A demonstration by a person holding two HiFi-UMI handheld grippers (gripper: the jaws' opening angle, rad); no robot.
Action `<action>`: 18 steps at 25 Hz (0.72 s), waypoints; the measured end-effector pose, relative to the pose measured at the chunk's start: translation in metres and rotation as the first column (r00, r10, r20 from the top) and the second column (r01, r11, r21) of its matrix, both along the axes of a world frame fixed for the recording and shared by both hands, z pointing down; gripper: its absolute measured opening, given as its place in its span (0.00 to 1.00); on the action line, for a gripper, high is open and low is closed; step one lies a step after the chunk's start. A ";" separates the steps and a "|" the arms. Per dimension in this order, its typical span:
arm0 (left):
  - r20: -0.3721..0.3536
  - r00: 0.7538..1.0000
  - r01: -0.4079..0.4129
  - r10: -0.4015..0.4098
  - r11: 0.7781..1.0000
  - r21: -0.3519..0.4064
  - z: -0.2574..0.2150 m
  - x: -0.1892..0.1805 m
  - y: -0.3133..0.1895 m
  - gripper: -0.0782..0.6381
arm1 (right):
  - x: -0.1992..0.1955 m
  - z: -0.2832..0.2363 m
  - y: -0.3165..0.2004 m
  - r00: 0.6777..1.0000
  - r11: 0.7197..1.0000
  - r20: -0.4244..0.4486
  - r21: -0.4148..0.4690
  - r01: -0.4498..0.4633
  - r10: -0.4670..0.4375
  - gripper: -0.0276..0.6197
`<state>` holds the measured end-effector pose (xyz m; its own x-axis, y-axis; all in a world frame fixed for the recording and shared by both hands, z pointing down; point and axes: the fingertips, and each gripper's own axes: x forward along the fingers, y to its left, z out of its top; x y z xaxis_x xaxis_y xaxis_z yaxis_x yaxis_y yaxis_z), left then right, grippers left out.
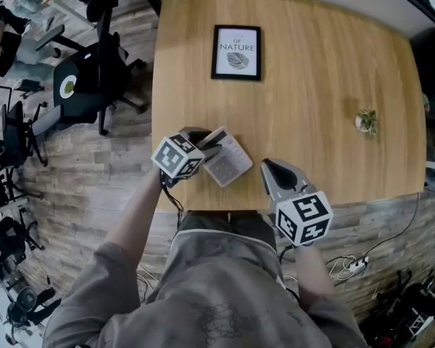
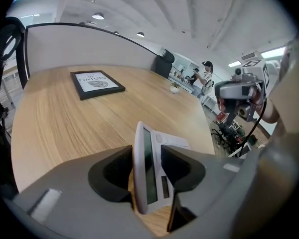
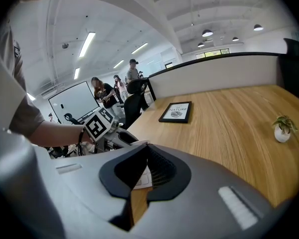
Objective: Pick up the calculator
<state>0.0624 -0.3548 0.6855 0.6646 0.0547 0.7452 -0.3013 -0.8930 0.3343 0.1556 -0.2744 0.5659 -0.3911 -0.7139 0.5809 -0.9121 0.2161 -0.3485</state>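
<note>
Head view gives us the pale wooden table, its near edge running across the lower middle of the frame and its left edge dropping to a plank floor. A black office chair stands there at the upper left. Most of the top is bare grain. A black-framed picture lies at the upper middle and a small potted plant sits toward the right edge, both well apart from the grippers.

The calculator is close to the table's near edge, left of centre, at the tip of the left gripper. In the left gripper view we see it tipped up on edge between the jaws, with dark pads pressing its back and its screen face, so this gripper pinches it. The right gripper sits just right of the calculator, apart from it, with its jaw tips pressed together on nothing.

The calculator is a flat, light plastic slab with a grey screen and rows of keys. The grippers are smooth grey shells carrying marker cubes.
</note>
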 end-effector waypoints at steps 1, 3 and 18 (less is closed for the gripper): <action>-0.006 1.000 -0.002 0.002 1.000 -0.008 -0.001 0.001 0.001 0.34 | 0.000 0.000 0.000 1.000 1.000 0.000 -0.001 -0.004 0.004 0.06; -0.008 1.000 0.009 -0.009 1.000 -0.023 -0.001 0.000 0.002 0.33 | 0.000 -0.001 0.001 1.000 1.000 0.001 -0.004 -0.013 0.013 0.06; -0.091 0.979 0.168 -0.180 0.978 -0.125 -0.045 -0.006 0.010 0.17 | -0.003 -0.042 -0.006 0.999 0.999 0.026 0.035 -0.037 0.036 0.06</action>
